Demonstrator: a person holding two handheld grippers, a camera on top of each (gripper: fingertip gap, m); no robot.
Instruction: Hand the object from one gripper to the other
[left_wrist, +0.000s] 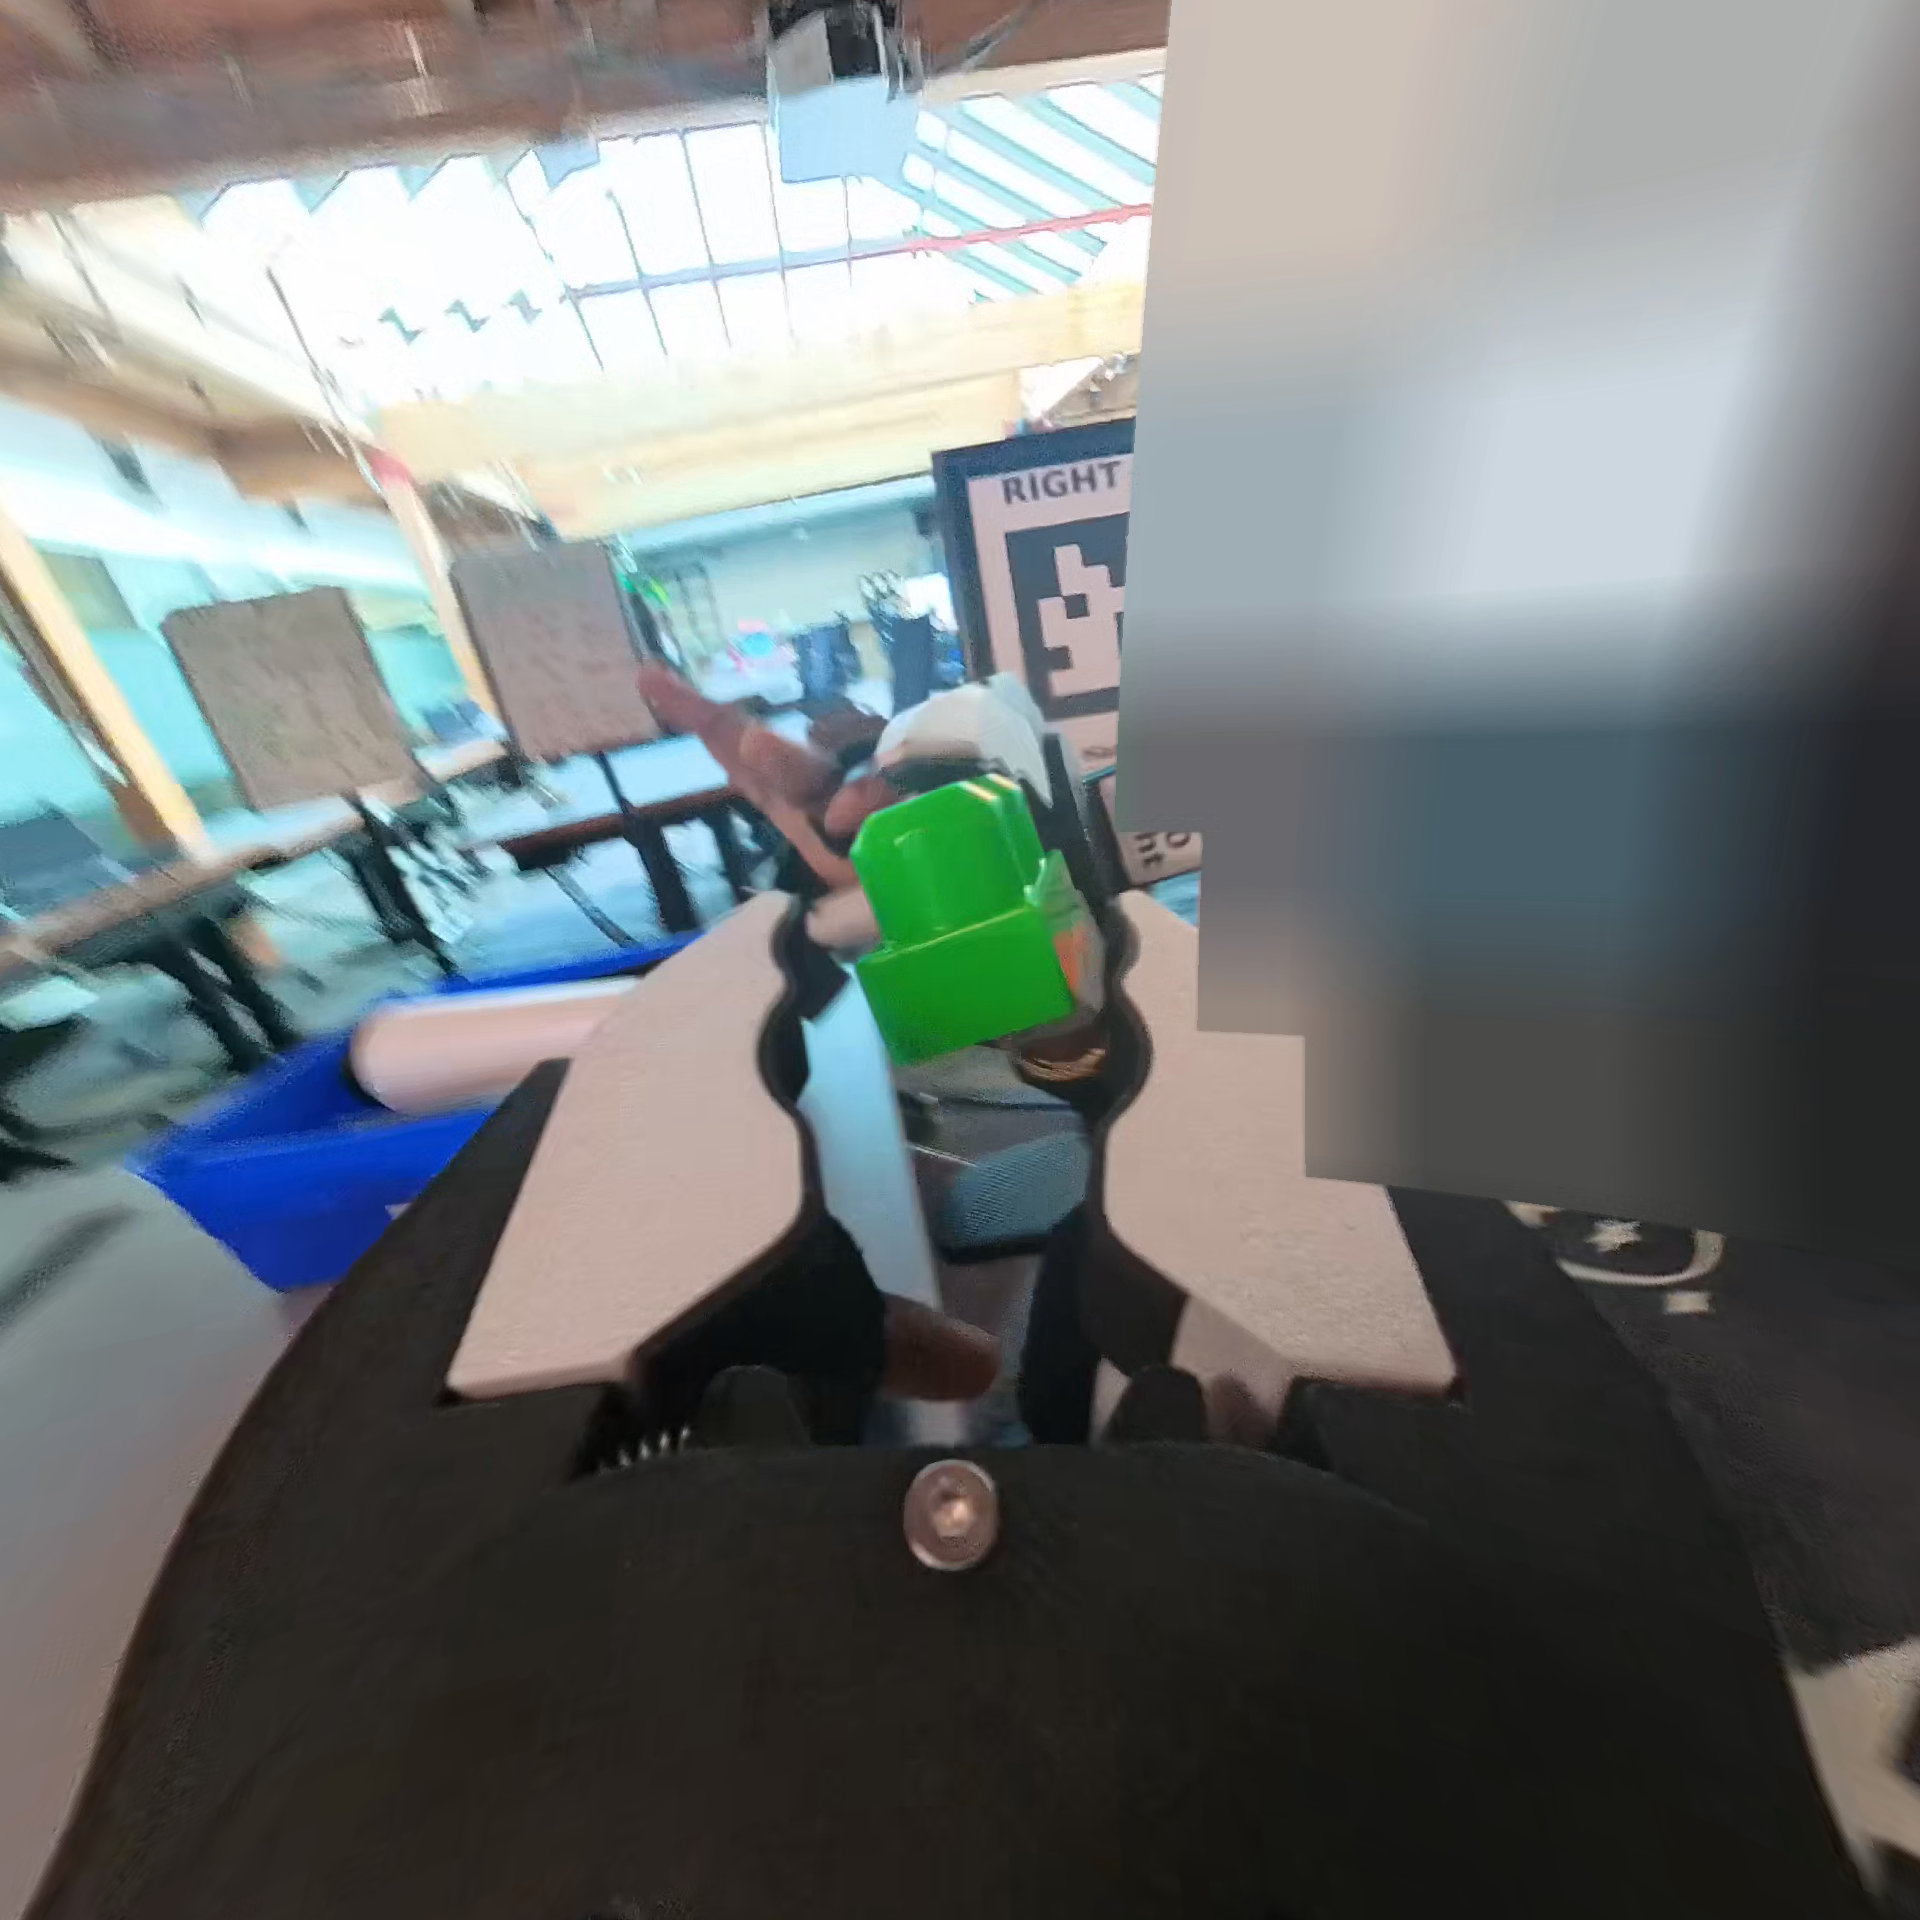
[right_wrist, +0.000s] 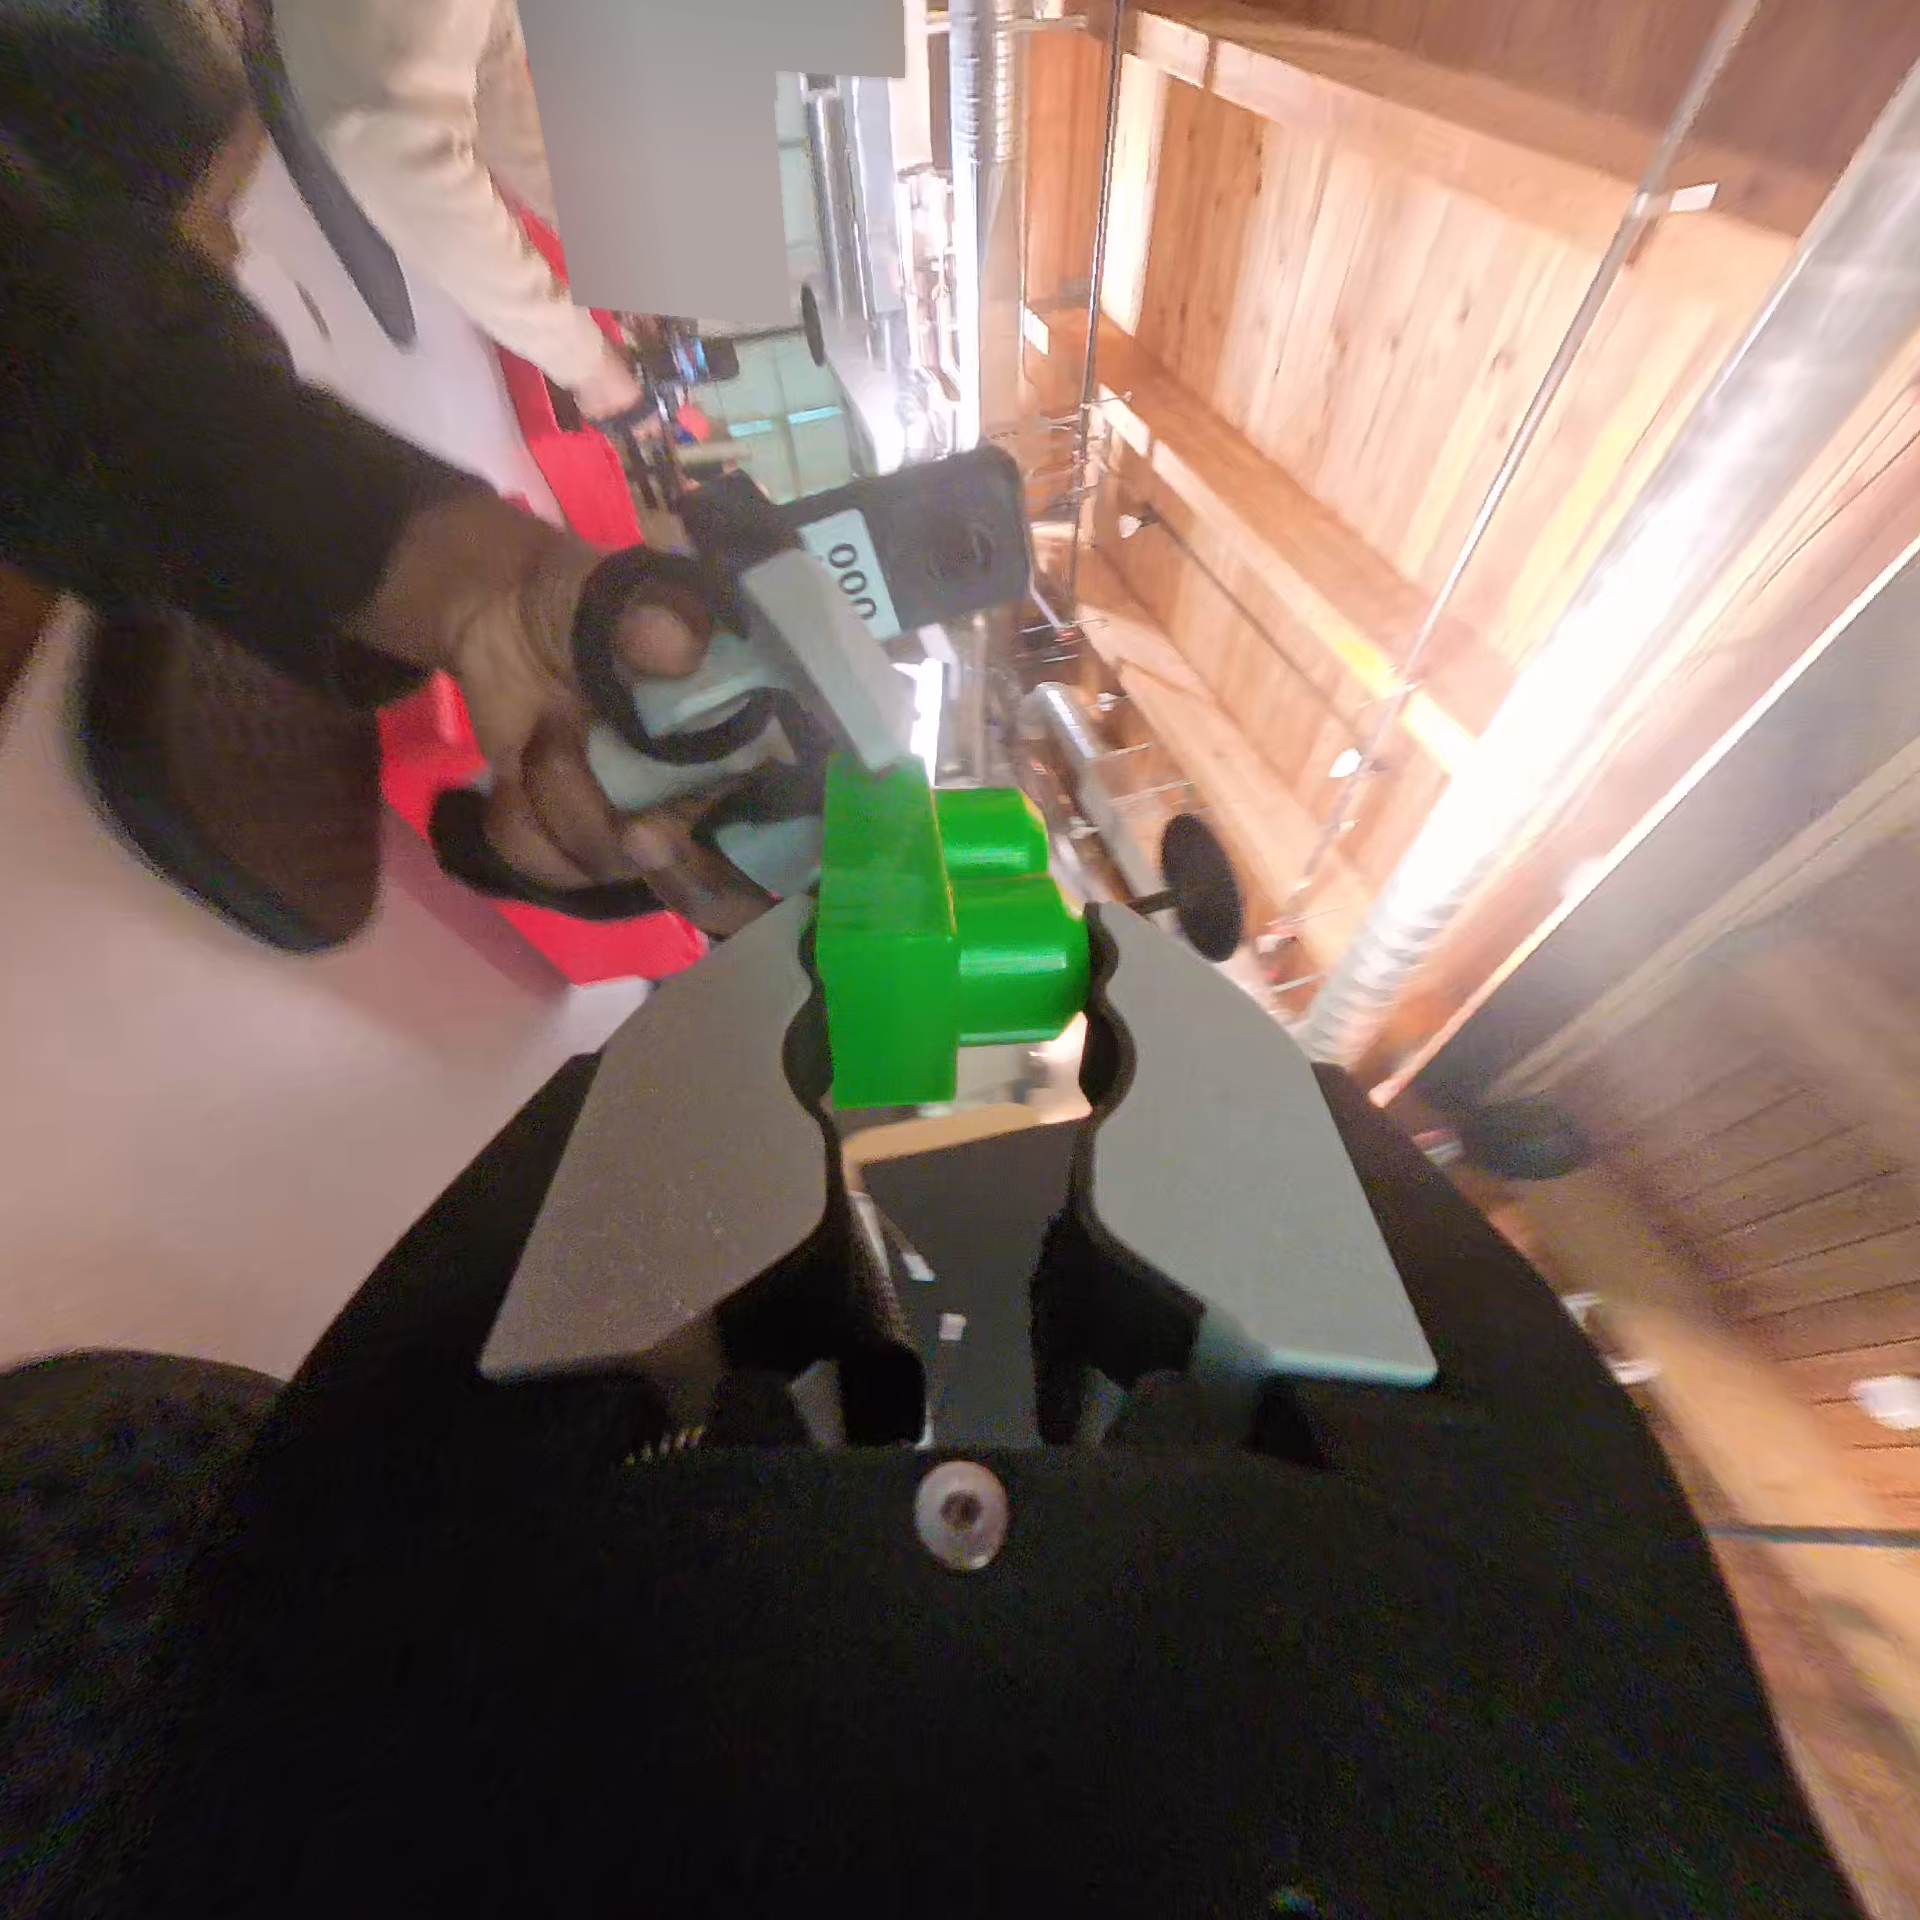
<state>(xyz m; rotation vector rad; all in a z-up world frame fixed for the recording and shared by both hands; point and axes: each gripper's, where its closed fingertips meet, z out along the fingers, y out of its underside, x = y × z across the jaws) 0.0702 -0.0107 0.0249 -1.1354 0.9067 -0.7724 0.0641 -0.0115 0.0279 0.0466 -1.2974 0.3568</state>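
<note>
The green block (right_wrist: 935, 935) sits mid-air between both tools: the right gripper (right_wrist: 951, 971) clamps it base to peg, while the left gripper (left_wrist: 961, 940) spreads wide around it, one finger (right_wrist: 831, 665) touching its top. The handover is mid-exchange; next, the left must close before the right lets go.

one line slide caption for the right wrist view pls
Mid-air handover: right tongs clamp a green plastic block while the left tongs touch its far end.
</note>
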